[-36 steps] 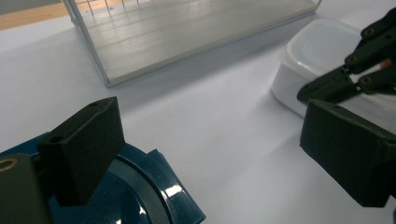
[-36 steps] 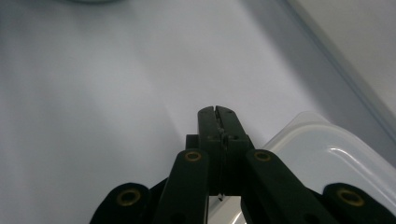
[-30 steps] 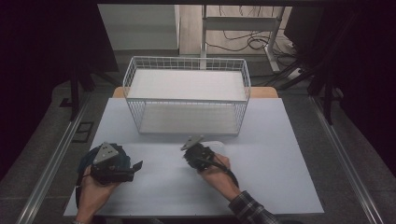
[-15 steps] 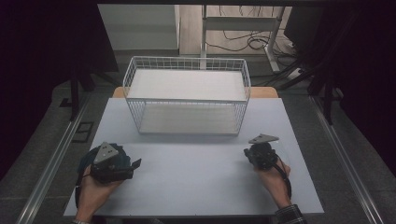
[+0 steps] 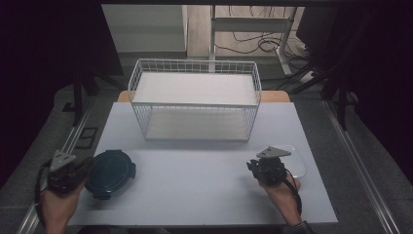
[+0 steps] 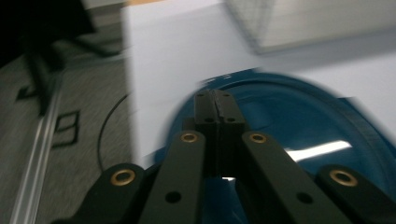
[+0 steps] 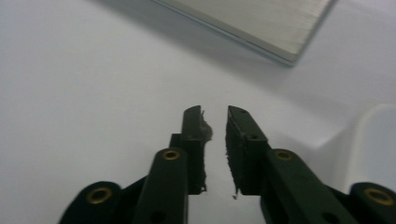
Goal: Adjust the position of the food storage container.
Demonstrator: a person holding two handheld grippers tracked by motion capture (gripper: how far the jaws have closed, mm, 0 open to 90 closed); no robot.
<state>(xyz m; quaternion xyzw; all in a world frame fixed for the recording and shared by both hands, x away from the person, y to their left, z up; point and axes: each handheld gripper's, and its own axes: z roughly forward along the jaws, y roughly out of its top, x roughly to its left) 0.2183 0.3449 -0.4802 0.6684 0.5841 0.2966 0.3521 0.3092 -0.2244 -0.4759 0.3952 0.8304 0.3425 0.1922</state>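
1. Dark surroundings are framing a pale grey surface [image 5: 204, 195], with a white wire basket [image 5: 195, 100] standing at its far middle and cables lying on the floor beyond.
2. At the near left, the left gripper [image 5: 84, 168] is meeting the left rim of a round dark-blue lidded container [image 5: 111, 173]; in the left gripper view its jaws are pressing together over the blue lid [image 6: 317, 140], apparently pinching the rim or a tab, though motion blur is hiding exactly what they are gripping.
3. At the near right, the right gripper [image 5: 254, 168] is hovering low with its jaws standing narrowly apart and holding nothing, as the right gripper view [image 7: 215, 122] is showing.
4. A clear, shallow rectangular tray or lid [image 5: 294, 163] is lying on the surface just beside and partly under that gripper on its right side; its pale corner [image 7: 373, 140] is sitting to the right of the jaws, not between them.
5. Judging the key relation: the blue container is lying nearer the left hand [image 5: 56, 207], with the basket forward and to the right of it; being round, it has no long axis.
6. No brand, label or writing is readable anywhere.
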